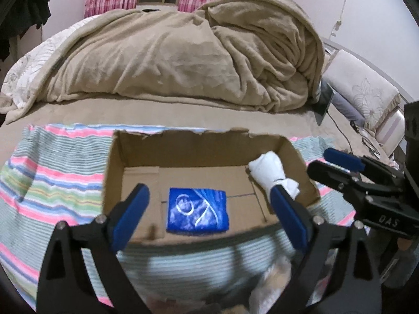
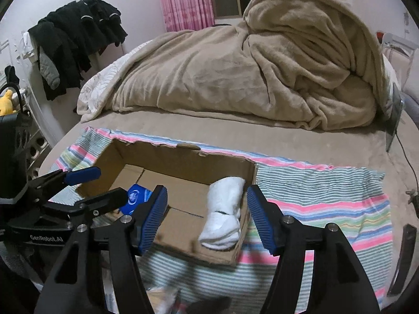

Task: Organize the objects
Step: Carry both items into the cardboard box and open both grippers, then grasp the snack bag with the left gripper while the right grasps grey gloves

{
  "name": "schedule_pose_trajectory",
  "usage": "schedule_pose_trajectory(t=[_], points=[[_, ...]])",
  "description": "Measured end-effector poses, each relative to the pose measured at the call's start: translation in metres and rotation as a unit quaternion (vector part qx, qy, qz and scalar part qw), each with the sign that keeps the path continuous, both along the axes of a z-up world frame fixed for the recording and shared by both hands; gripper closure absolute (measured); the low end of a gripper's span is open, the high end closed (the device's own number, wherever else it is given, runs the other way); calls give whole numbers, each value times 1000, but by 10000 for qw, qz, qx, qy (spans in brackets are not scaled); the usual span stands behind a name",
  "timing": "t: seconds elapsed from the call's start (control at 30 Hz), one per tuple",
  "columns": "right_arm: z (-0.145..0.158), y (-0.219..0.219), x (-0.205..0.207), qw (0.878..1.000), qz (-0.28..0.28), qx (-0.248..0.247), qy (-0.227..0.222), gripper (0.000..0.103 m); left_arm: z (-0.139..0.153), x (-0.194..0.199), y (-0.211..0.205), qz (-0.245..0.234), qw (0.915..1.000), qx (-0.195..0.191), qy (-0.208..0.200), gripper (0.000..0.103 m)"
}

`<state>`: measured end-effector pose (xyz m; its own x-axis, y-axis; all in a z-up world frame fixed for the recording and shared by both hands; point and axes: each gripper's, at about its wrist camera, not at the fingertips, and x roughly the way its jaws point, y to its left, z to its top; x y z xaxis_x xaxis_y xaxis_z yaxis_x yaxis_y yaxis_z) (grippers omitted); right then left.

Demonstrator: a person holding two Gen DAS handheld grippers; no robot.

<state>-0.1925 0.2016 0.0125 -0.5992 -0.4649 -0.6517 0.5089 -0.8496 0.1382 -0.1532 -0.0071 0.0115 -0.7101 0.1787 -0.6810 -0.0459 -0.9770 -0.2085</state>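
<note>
An open cardboard box (image 1: 183, 144) sits on a striped towel (image 1: 52, 183) on the bed. Inside lie a folded blue cloth (image 1: 197, 210) with a white print and a rolled white sock bundle (image 1: 269, 172) at the right end. My left gripper (image 1: 209, 217) is open and empty above the box's near wall. In the right wrist view the box (image 2: 183, 157) holds the white bundle (image 2: 225, 212) and the blue cloth (image 2: 136, 198). My right gripper (image 2: 207, 217) is open and empty, hovering over the box's right near corner. The left gripper (image 2: 86, 185) shows at the left.
A heaped beige blanket (image 1: 196, 52) covers the far half of the bed. A tablet (image 1: 326, 102) with a cable leans at the right by a pillow (image 1: 361, 89). Dark clothes (image 2: 76, 39) hang on a rack at the left. White items lie blurred below the grippers (image 1: 267, 287).
</note>
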Motion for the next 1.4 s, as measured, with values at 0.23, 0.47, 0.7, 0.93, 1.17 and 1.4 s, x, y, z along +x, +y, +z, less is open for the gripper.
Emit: schedule_pose_trajectory(t=[0.23,0.47,0.7,0.93,1.17,1.4], points=[[16,9,28,9999,-24,-34,155,36,20,42,-13,46,9999,-16,132,8],[20,17,52,9999,-20,-57,161,36,21,77,-28,255,9995,-99,149,8],[16,21,72,9999,34,-12,116,36,4,93,-35,359,9993,-95,-50,8],[-1,24,83,9999,54,106,-41,36,-22,98,-42,452,9982,-141,-368,8],[-32,41,86,9989,-105,193,-404,36,-46,101,-47,506,9964,-173,-654,8],[-58,45,91,9972,-83,348,-656,36,-62,100,-42,366,9944,-315,-942,8]])
